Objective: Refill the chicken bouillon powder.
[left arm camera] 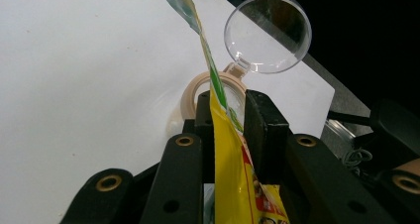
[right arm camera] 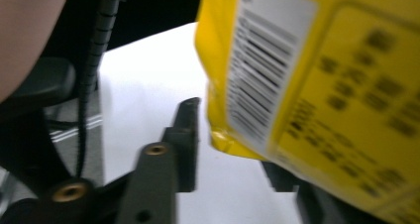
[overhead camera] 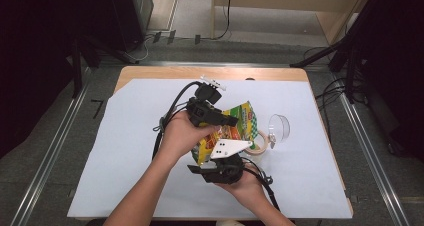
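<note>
While left tool (left arm camera: 225, 120) pinches yellow packet (left arm camera: 233, 159), above jar (left arm camera: 190, 92)

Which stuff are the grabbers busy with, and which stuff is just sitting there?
Busy with:
- yellow snack bag, between the left gripper jaws
- right gripper, by the bag's bottom
- beige jar with its clear lid open, just under the bag

Just sitting there:
- white sheet
- wooden table

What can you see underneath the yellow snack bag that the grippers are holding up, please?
Below the yellow snack bag a beige container stands on the white table cover, its clear hinged lid flipped open. The bag and left gripper cover most of its mouth, so its contents are hidden.
</note>
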Demonstrator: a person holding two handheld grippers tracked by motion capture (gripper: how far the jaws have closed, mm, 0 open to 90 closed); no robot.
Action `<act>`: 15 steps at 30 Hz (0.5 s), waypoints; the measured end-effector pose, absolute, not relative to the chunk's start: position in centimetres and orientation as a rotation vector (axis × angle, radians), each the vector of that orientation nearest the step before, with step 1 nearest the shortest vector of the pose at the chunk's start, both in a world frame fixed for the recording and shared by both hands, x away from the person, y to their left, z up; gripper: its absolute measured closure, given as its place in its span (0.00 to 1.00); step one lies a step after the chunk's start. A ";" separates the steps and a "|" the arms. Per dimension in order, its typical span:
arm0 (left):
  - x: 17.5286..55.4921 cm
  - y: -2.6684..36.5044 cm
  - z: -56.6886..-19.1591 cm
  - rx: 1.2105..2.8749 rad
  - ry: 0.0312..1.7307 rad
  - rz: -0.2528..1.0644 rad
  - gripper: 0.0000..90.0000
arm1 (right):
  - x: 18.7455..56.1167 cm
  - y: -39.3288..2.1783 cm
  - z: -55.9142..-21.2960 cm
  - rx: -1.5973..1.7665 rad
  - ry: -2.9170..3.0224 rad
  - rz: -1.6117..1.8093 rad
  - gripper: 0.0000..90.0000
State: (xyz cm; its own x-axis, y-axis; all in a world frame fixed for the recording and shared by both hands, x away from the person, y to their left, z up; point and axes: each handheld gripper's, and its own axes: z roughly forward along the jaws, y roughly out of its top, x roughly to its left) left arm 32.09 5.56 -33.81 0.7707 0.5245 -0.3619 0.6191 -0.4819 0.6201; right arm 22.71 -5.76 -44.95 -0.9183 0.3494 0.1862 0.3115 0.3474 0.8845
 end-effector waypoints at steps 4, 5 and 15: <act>32.0 5.8 -34.0 2.158 0.842 -0.166 0.85 | 22.7 -5.7 -45.1 0.632 2.530 1.622 0.78; 32.0 5.8 -33.9 2.156 0.841 -0.160 0.84 | 22.7 -5.6 -45.1 0.641 2.523 1.624 0.78; 31.4 5.8 -34.0 2.147 0.816 -0.134 0.72 | 22.4 -5.8 -45.0 0.685 2.496 1.649 0.78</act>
State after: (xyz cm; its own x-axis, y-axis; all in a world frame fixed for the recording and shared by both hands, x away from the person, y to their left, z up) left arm 31.44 5.84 -34.03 0.7848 0.5082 -0.3546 0.5948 -0.4573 0.6611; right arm 22.36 -5.77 -45.04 -0.8980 0.4011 0.1806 0.3235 0.3240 0.8890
